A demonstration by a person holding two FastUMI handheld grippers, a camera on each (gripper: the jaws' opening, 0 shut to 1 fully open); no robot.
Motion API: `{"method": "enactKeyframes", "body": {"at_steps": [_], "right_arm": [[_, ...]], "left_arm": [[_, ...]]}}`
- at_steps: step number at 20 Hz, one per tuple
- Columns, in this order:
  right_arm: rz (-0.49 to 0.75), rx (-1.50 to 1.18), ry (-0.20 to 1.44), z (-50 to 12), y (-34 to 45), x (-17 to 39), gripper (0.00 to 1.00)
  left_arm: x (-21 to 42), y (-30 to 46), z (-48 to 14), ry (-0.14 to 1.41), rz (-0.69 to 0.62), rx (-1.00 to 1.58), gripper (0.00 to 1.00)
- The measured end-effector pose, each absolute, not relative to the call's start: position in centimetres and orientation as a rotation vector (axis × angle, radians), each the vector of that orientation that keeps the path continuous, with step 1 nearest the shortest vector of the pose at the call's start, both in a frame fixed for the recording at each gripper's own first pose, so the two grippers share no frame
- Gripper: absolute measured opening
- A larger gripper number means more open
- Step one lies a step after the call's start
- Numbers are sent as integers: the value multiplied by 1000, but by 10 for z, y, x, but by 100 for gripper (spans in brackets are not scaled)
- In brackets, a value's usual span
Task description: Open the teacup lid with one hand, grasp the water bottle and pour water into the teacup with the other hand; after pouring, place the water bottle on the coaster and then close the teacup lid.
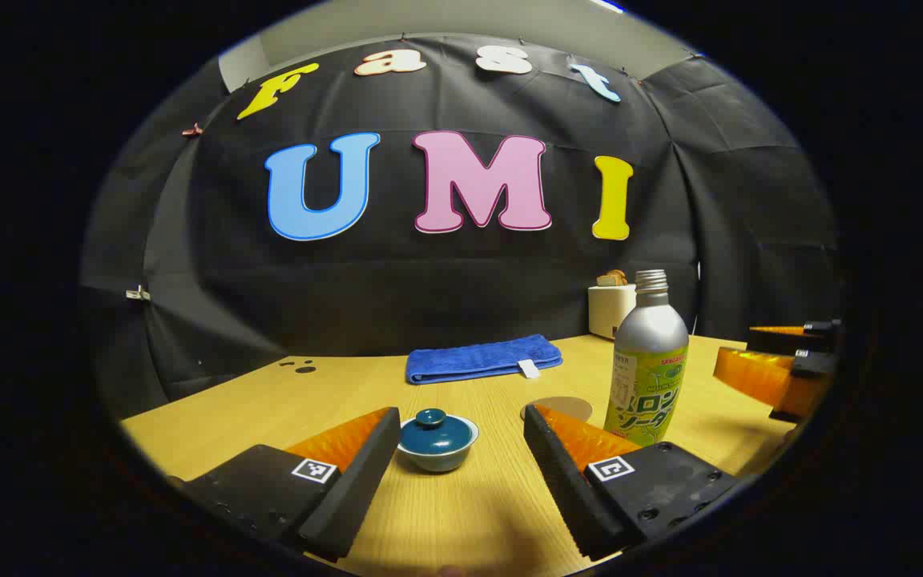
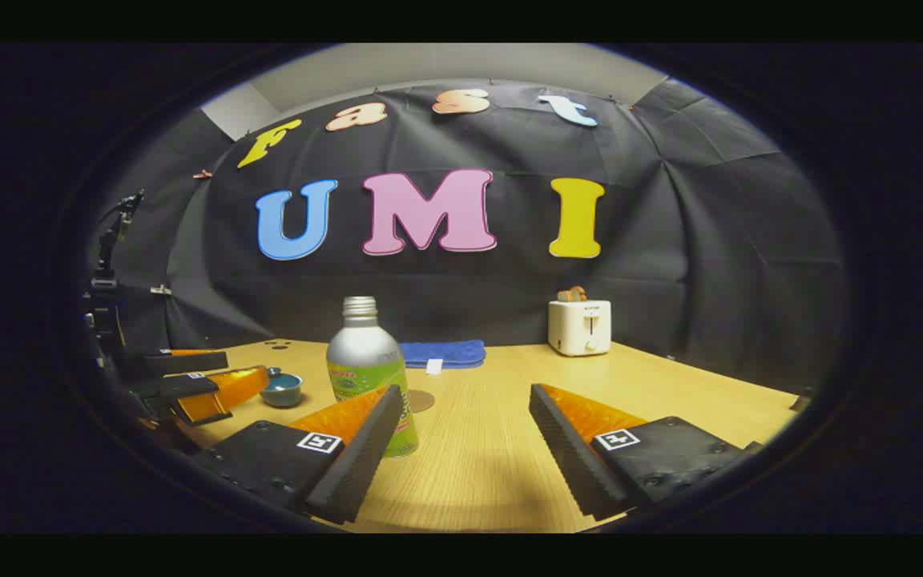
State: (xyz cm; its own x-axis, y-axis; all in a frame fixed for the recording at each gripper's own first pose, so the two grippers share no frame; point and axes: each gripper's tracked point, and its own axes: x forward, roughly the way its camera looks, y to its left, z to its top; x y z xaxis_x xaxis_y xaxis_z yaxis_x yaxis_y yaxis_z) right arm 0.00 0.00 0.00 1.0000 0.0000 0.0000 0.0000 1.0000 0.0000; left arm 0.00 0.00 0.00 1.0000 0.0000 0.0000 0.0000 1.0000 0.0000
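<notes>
Left gripper (image 1: 461,429) is held low over the wooden table (image 1: 445,513), fingers spread wide apart, nothing between them. Just ahead, inside the gap and nearer the left finger, sits the teacup (image 1: 437,453) with its teal lid (image 1: 433,431) on. Right of it stands the water bottle (image 1: 647,361), upright, cap off, with the round coaster (image 1: 562,407) just beside its base on the left. Farther back lies a folded blue towel (image 1: 481,358); a white toaster (image 1: 610,308) stands by the wall.

Right gripper (image 2: 465,417) is likewise spread wide and empty. In the right gripper view the bottle stands just behind its left finger; whether they touch cannot be told.
</notes>
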Motion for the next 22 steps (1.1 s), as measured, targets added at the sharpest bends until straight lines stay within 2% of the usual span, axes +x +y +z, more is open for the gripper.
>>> {"method": "enactKeyframes", "body": {"at_steps": [1,2,22], "right_arm": [[0,-5,6,-3,2,1,92],[0,-11,8,-2,2,4,99],[17,-12,10,-3,2,12,99]], "left_arm": [[2,0,0,-2,-10,-26,98],[3,3,-2,-2,-7,-31,98],[7,11,-3,-3,16,-36,98]]}}
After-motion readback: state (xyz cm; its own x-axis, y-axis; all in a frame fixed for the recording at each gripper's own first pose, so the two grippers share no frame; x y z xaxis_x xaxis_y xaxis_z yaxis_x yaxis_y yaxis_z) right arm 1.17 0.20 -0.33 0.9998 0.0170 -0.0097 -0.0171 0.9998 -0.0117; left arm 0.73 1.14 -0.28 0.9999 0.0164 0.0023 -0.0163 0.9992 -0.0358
